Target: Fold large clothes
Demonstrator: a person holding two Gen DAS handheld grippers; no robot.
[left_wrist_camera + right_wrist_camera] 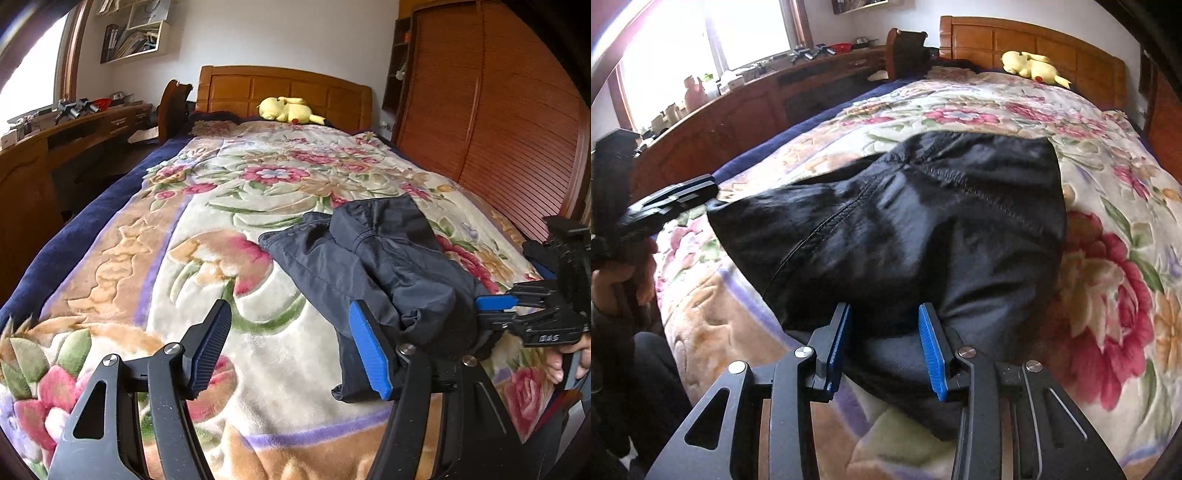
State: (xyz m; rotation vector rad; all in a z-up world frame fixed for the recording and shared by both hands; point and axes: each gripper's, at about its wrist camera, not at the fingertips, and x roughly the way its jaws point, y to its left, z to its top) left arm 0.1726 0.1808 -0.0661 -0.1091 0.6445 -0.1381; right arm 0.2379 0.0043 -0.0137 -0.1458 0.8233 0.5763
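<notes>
The dark jacket (pixel 905 229) lay bunched on the bed's floral blanket (pixel 1108 258). The right gripper (pixel 884 347) stood open over its near fold; the left gripper (pixel 291 347) was open, empty. Slippery fabric could spill from a shallow pinch.

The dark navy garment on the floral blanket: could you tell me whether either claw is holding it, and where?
Neither claw holds the dark navy garment. The left claw stands open at its near edge; the right claw straddles the near bunched end, pads apart.
</notes>
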